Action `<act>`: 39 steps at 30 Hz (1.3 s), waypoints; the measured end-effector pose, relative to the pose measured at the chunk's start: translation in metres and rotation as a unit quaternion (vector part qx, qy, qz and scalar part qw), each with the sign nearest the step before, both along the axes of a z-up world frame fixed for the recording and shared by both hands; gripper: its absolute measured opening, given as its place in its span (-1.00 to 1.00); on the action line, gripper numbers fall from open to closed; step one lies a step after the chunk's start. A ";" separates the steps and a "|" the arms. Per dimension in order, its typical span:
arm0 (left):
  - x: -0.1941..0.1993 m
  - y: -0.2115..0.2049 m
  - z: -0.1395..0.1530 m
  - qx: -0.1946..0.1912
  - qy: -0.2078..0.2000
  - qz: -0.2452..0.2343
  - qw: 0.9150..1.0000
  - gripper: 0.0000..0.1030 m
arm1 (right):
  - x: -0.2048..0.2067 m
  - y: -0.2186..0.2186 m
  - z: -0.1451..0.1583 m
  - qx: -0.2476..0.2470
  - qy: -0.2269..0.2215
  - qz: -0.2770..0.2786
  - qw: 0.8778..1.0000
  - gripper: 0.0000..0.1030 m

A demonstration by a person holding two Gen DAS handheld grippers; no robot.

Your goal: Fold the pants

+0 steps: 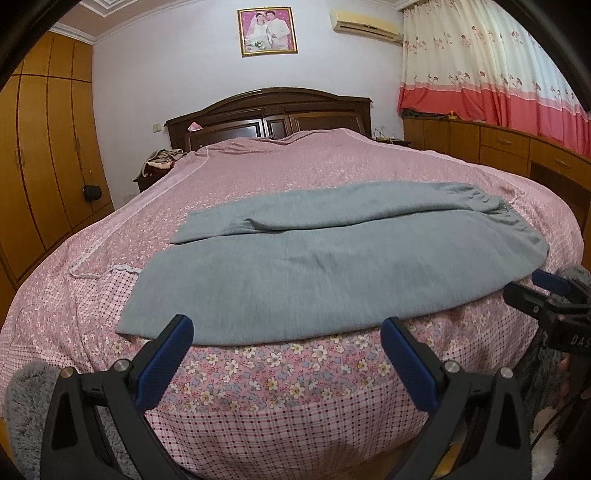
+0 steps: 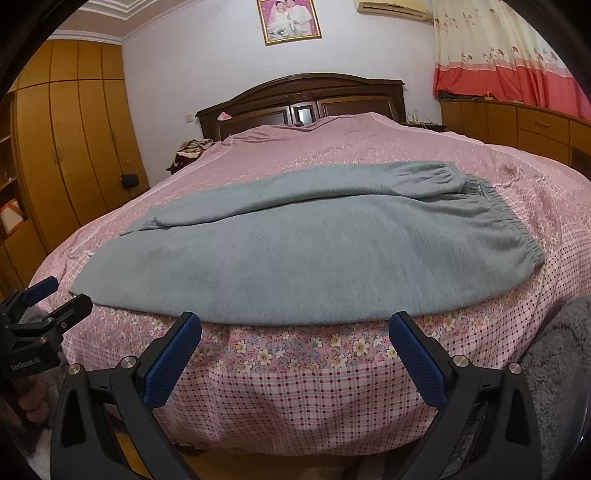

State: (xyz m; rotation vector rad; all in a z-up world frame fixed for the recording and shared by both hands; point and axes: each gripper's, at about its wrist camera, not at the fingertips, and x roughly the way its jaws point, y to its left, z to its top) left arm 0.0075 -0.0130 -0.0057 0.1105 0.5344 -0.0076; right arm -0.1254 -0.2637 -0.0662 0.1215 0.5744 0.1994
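- The left gripper [image 1: 286,328] stands nearest in the left wrist view, its two blue-padded fingers [image 1: 164,363] spread wide with nothing between them, poised at the near edge of the bed just short of the pants.
- The right gripper [image 2: 295,325] shows the same in its own view: fingers [image 2: 417,360] parted, released, holding nothing, tips just short of the near hem of cloth.
- Each gripper appears at the side of the other's view, the right one at the right edge [image 1: 543,291], the left one at the left edge [image 2: 55,299], both spread apart there too.
- A grey fluffy rug [image 2: 554,369] lies on the floor at the foot of the bed, low right in the right wrist view.
- The bedspread [image 1: 280,406] is pink, with flowers and a red check at the near edge, hanging over the front.
- The grey pants [image 1: 258,273] lie flat across the near part of the bed, lengthwise from left to right, one leg laid over the other.
- Their elastic waistband [image 2: 517,236] is at the right end; the leg ends [image 2: 85,284] are at the left.
- Farther off, a dark wooden headboard [image 1: 269,110] stands against the wall.
- A wooden wardrobe [image 1: 44,147] fills the left side, a low wooden cabinet [image 1: 498,144] the right.
- Red and cream flowered curtains [image 1: 498,74] hang at far right.
- A framed picture [image 1: 267,31] and an air conditioner [image 1: 365,24] are high on the far wall.
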 end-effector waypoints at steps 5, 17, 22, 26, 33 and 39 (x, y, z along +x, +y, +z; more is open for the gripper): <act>0.001 0.000 0.000 0.001 0.002 -0.001 1.000 1.00 | 0.000 0.000 0.000 0.001 0.002 0.001 1.000 1.00; 0.001 -0.001 -0.001 0.002 0.003 -0.003 1.000 1.00 | 0.003 0.000 -0.001 0.003 0.008 -0.001 1.000 1.00; 0.001 0.001 -0.001 0.000 0.000 0.000 1.000 1.00 | 0.003 0.000 -0.001 0.003 0.009 0.001 1.000 1.00; 0.000 0.001 -0.001 -0.001 0.000 -0.001 1.000 1.00 | 0.005 0.000 -0.001 0.004 0.010 0.000 1.000 1.00; 0.000 0.001 -0.001 -0.001 0.001 -0.001 1.000 1.00 | 0.005 -0.001 -0.002 0.003 0.011 0.000 1.000 1.00; 0.000 0.000 0.000 0.001 0.001 -0.001 1.000 1.00 | 0.005 -0.001 -0.002 0.002 0.011 0.001 1.000 1.00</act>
